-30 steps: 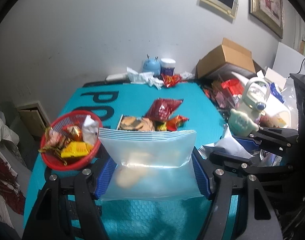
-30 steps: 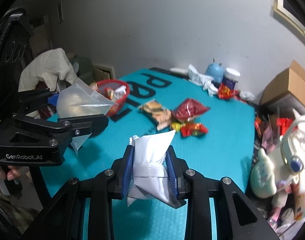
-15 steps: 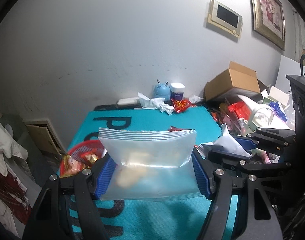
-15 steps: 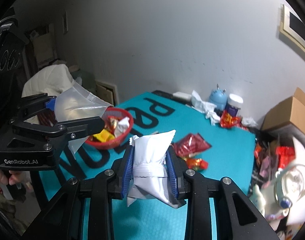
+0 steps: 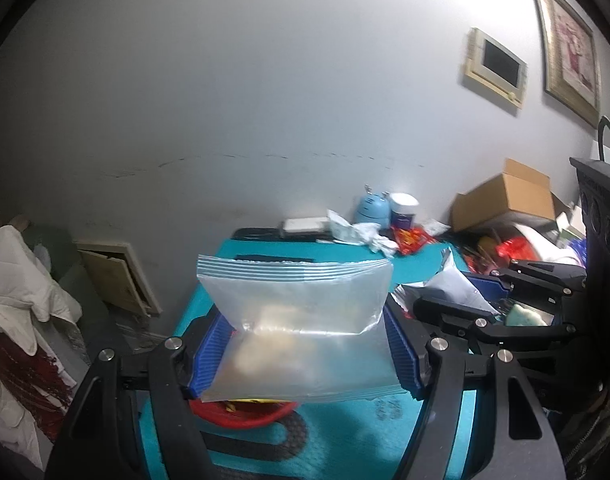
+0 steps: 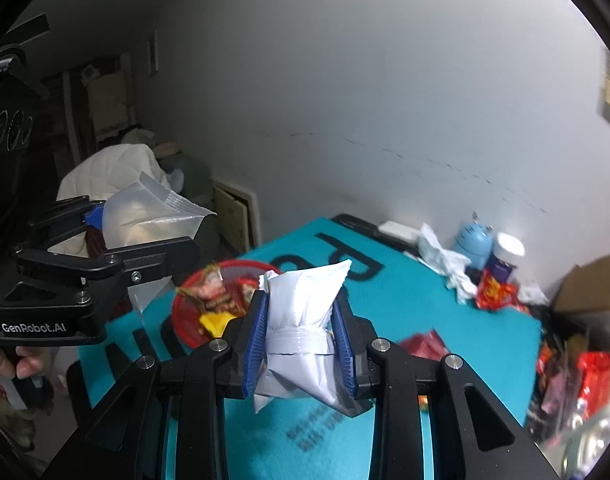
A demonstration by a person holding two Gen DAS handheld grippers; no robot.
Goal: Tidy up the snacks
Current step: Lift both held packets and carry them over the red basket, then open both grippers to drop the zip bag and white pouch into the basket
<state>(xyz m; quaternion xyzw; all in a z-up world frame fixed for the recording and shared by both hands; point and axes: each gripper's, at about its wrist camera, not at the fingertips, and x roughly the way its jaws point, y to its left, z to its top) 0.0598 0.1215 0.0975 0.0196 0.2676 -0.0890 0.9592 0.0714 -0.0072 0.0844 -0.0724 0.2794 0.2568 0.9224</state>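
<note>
Teal table point(image 6: 445, 344) lay below both grippers, red basket point(image 6: 193, 320) of snacks at its left-front edge

L gripper point(image 5: 305, 344) clamped on clear zip bag point(image 5: 301, 312), held flat, long axis crosswise, zip edge fwd

R gripper point(image 6: 301, 344) pinched white packet point(image 6: 305, 320) at waist, upright, just right of bag; basket lay below-left of packet, nearer L gripper

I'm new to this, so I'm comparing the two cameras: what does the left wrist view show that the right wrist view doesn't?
Only the left view shows the framed picture and wall panel. Only the right view shows the snacks in the red basket and a hand on the left gripper. Both show the zip bag, white packet, teal table, blue jar and cardboard box.
</note>
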